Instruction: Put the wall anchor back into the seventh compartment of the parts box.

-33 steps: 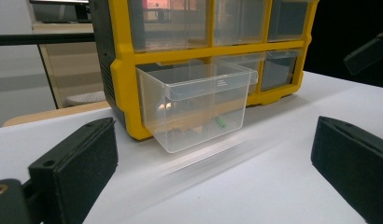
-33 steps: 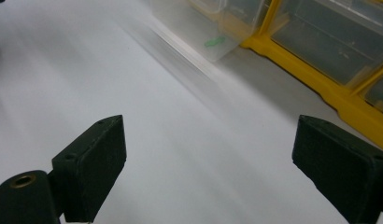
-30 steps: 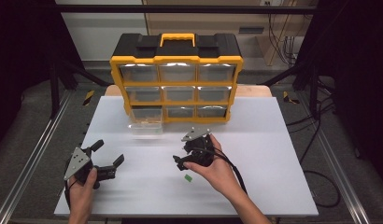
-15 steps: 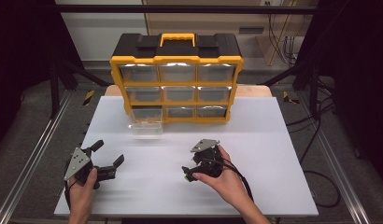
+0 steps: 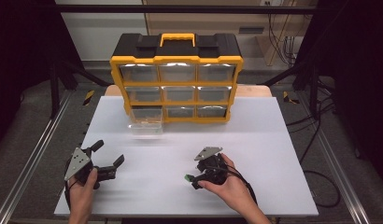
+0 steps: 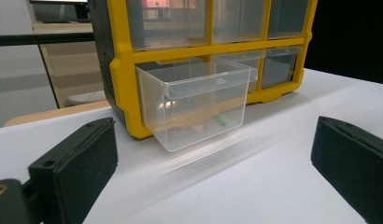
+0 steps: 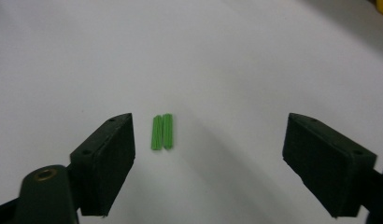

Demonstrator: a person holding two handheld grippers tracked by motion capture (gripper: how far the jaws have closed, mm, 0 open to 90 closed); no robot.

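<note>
Two small green sticks lie side by side on the white table, also seen in the high view as a green speck. My right gripper hangs low over them, open; its jaws have just been closing a little. The sticks lie between the jaws, nearer the left one and untouched. My left gripper rests open near the table's front left, facing a clear drawer. That drawer is pulled out of the bottom-left slot of the yellow and black organizer and holds a green piece.
The organizer stands at the back middle of the white table. Its other drawers are pushed in. Metal rails run along both sides of the table, and cables lie on the floor at the right.
My right gripper has moved toward the near edge and down, until it stands over the green sticks. The left gripper has stayed where it was.
</note>
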